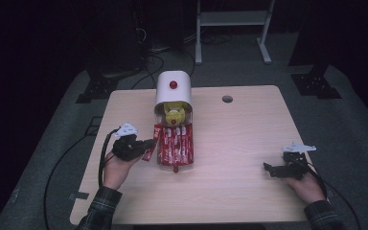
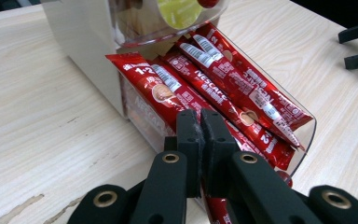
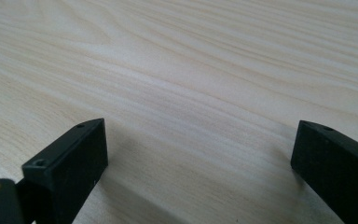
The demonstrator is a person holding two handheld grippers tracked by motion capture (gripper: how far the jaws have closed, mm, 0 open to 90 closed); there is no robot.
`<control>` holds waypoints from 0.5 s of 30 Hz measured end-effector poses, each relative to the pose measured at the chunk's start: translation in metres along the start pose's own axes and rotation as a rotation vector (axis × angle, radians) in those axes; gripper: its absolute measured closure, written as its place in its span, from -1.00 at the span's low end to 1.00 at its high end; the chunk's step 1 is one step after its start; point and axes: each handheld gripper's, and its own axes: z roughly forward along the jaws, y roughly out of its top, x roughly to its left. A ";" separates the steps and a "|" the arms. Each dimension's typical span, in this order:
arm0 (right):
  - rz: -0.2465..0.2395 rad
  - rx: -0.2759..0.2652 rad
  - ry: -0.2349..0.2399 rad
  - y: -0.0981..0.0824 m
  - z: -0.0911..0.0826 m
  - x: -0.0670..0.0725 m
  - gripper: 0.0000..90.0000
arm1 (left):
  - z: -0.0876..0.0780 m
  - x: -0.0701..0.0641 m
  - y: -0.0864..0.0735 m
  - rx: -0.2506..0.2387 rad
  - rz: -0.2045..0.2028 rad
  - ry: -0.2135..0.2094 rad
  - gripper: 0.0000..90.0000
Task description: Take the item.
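The person's checked sleeves (image 1: 98, 211) are coming in from the near edge of the wooden table (image 1: 239, 139), one at each near corner. At the left, the left hand (image 1: 117, 170) is holding the left gripper (image 1: 151, 143), which is pointing right toward the tray. Its jaws are pressing tight together, and a single red sachet (image 1: 149, 154) is lying tilted at their tips, just off the left edge of the tray; in the left gripper view the left gripper (image 2: 200, 126) is showing no gap between its pads, and a strip of that red sachet (image 2: 216, 210) is showing right under them, so they appear to be pinching its thin end.

Just right of that, a clear tray (image 1: 190, 160) is holding a row of red Nescafe sachets (image 1: 175, 143) lying side by side, running from far to near. The tray is jutting toward the near side from a white dispenser (image 1: 172, 93) with a red knob (image 1: 173, 85) on top, and a yellow pod (image 1: 174, 115) is sitting in its clear opening above the sachets. Farther right, a round cable hole (image 1: 227, 99) is sitting near the far edge.

At the near right, well apart from the tray, the right hand (image 1: 309, 187) is resting on the table with the right gripper (image 1: 268, 168) pointing left. In the right gripper view the right gripper (image 3: 200, 154) is standing with its jaws spread wide, bare wood between them.
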 end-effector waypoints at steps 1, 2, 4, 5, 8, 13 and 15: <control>0.000 0.000 0.000 0.000 0.000 0.000 -0.93 | 0.000 0.001 0.000 0.000 -0.001 0.003 0.94; 0.000 0.000 0.000 0.000 0.000 0.000 -0.93 | -0.001 0.002 0.000 -0.001 0.000 0.003 0.94; 0.000 0.000 0.000 0.000 0.000 0.000 -0.93 | -0.002 0.003 -0.001 -0.003 -0.005 0.006 0.94; 0.000 0.000 0.000 0.000 0.000 0.000 -0.93 | -0.003 0.003 -0.001 -0.003 -0.005 0.009 0.94; 0.000 0.000 0.000 0.000 0.000 0.000 -0.93 | -0.005 0.006 -0.001 -0.007 -0.009 0.013 0.94; 0.000 0.000 0.000 0.000 0.000 0.000 -0.93 | -0.008 0.009 -0.002 -0.010 -0.019 0.019 0.95; 0.000 0.000 0.000 0.000 0.000 0.000 -0.93 | -0.010 0.011 -0.002 -0.011 -0.022 0.021 0.95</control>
